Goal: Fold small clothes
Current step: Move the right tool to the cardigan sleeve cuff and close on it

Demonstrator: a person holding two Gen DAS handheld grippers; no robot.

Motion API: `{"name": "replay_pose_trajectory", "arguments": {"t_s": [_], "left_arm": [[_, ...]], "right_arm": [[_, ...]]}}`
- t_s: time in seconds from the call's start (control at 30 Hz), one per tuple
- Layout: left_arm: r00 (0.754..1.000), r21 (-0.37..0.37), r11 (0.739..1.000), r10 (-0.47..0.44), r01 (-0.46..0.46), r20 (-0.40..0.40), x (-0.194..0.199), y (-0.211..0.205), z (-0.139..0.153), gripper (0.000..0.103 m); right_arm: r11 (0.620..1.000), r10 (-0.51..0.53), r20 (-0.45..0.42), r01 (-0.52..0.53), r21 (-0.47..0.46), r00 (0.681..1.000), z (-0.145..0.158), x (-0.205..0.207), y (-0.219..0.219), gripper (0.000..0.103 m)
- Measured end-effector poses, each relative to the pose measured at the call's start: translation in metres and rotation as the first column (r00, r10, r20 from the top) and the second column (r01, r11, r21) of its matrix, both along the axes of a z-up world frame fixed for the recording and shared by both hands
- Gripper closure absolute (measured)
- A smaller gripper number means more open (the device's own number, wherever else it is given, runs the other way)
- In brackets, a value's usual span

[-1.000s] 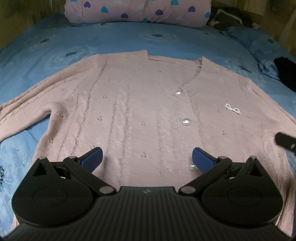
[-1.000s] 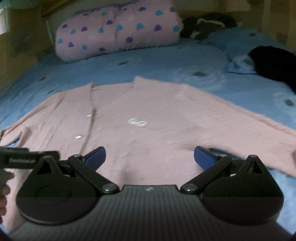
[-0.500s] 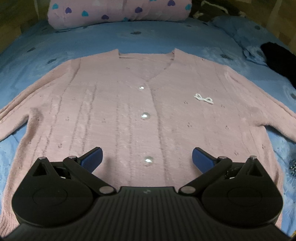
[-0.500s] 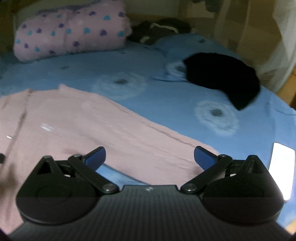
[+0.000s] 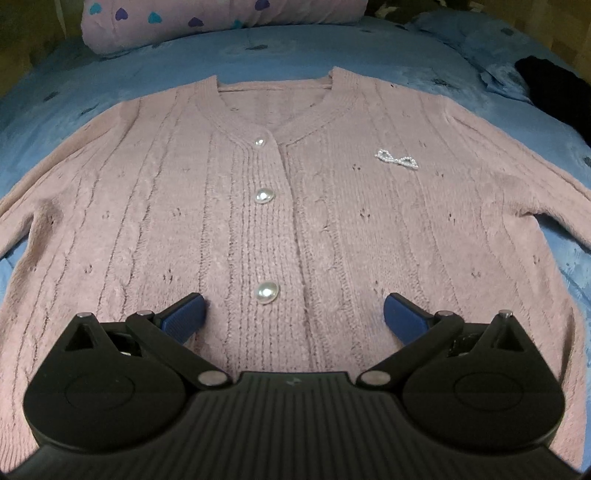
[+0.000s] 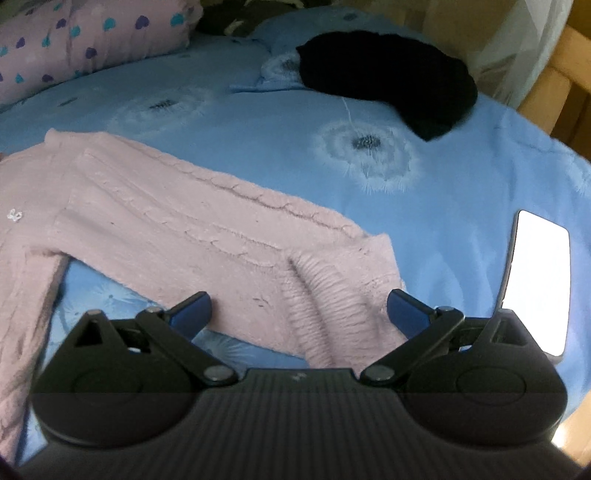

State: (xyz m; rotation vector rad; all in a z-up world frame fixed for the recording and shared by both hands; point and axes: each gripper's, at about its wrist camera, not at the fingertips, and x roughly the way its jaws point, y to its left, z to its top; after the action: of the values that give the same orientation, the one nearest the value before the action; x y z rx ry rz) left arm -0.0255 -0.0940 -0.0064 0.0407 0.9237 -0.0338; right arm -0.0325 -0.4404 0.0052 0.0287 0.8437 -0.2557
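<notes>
A pink knitted cardigan (image 5: 155, 206) with pearl buttons and a small bow lies flat, front up, on a blue bedsheet (image 5: 332, 48). My left gripper (image 5: 293, 314) hangs open over its lower middle, the lowest button (image 5: 266, 291) between the blue fingers. In the right wrist view one sleeve (image 6: 207, 229) stretches out to the right, its ribbed cuff (image 6: 325, 306) folded over at the end. My right gripper (image 6: 299, 310) is open just above that cuff, with nothing held.
A pink pillow with hearts (image 5: 207, 14) lies at the head of the bed. A black garment (image 6: 388, 74) sits on the sheet far right. A phone with a lit white screen (image 6: 535, 280) lies near the bed's right edge.
My left gripper has shifted right to centre over the button line. My right gripper has swung right, from the cardigan's body out along the sleeve to its cuff.
</notes>
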Motion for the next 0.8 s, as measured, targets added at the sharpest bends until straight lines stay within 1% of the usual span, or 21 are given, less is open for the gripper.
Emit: {"name": "replay_pose_trajectory", "arguments": {"t_s": [0.23, 0.3, 0.37, 0.43, 0.47, 0.53, 0.57, 0.67, 0.73, 0.77, 0.8], "left_arm": [[1.0, 0.002, 1.0, -0.013, 0.013, 0.002, 0.002, 0.0, -0.004, 0.0], [1.0, 0.004, 1.0, -0.015, 0.015, 0.01, 0.001, -0.001, -0.004, 0.0], [0.999, 0.007, 1.0, -0.022, 0.022, 0.028, -0.001, -0.001, -0.006, 0.0], [0.999, 0.006, 1.0, -0.028, 0.028, 0.041, -0.003, -0.001, -0.007, 0.0], [0.998, 0.005, 1.0, -0.03, 0.03, 0.047, -0.003, -0.001, -0.007, 0.0], [0.998, 0.006, 0.999, -0.034, 0.033, 0.056, -0.004, -0.001, -0.008, 0.0], [0.997, 0.007, 0.999, -0.036, 0.036, 0.061, -0.005, -0.001, -0.008, 0.0], [0.997, 0.002, 0.999, -0.039, 0.039, 0.067, -0.006, 0.0, -0.007, 0.0], [0.997, -0.002, 0.999, -0.04, 0.041, 0.064, -0.007, 0.002, -0.006, 0.0], [0.997, -0.003, 0.999, -0.041, 0.041, 0.062, -0.007, 0.002, -0.006, 0.0], [0.997, -0.003, 0.999, -0.043, 0.044, 0.059, -0.007, 0.002, -0.005, 0.0]], "right_arm": [[0.999, 0.01, 0.011, -0.011, 0.046, 1.0, -0.005, -0.001, -0.007, 0.0], [0.998, 0.013, 0.018, -0.014, 0.064, 1.0, -0.003, -0.003, -0.01, 0.003], [0.997, 0.002, 0.027, -0.004, 0.079, 1.0, -0.001, -0.004, -0.014, 0.008], [0.996, -0.021, 0.034, 0.018, 0.088, 0.999, 0.001, -0.006, -0.017, 0.017], [0.996, -0.03, 0.033, 0.027, 0.087, 0.999, 0.001, -0.006, -0.018, 0.019], [0.997, -0.042, 0.024, 0.04, 0.068, 0.999, 0.0, -0.005, -0.018, 0.027], [0.998, -0.044, 0.019, 0.043, 0.055, 0.999, 0.0, -0.005, -0.018, 0.028], [0.999, -0.044, 0.012, 0.043, 0.022, 0.999, -0.001, -0.003, -0.015, 0.039], [0.998, -0.058, 0.017, 0.058, 0.009, 0.998, 0.0, -0.003, -0.016, 0.058], [0.998, -0.063, 0.018, 0.063, 0.003, 0.998, 0.001, -0.003, -0.017, 0.061], [0.998, -0.066, 0.019, 0.066, 0.003, 0.998, 0.003, -0.003, -0.017, 0.069]]}}
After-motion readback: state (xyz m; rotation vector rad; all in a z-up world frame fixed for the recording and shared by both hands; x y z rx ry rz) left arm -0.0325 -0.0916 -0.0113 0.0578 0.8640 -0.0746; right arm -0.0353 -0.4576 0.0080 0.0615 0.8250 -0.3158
